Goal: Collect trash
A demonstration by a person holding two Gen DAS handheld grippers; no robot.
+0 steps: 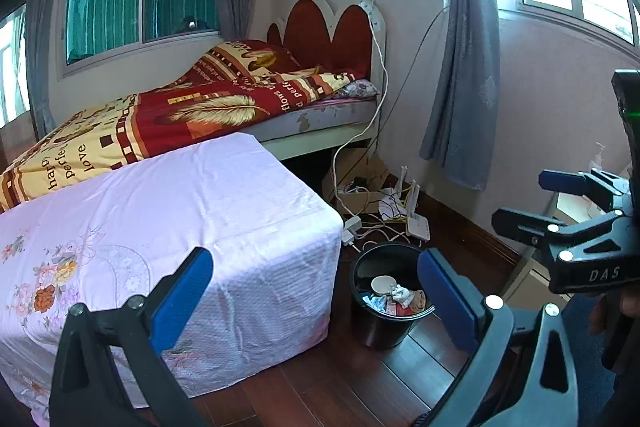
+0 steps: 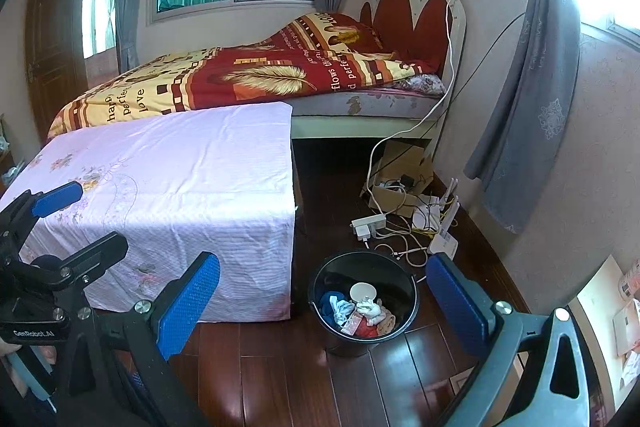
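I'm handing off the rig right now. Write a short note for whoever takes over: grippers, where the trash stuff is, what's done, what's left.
Left gripper: open, empty.
Right gripper: open, empty.
Black bin stands upright on the wood floor beside the pink-covered table; it holds a white cup, crumpled paper and cloth scraps.
Done: trash is in the bin.
Left: no loose trash shows on the table; check the cable clutter by the bed.
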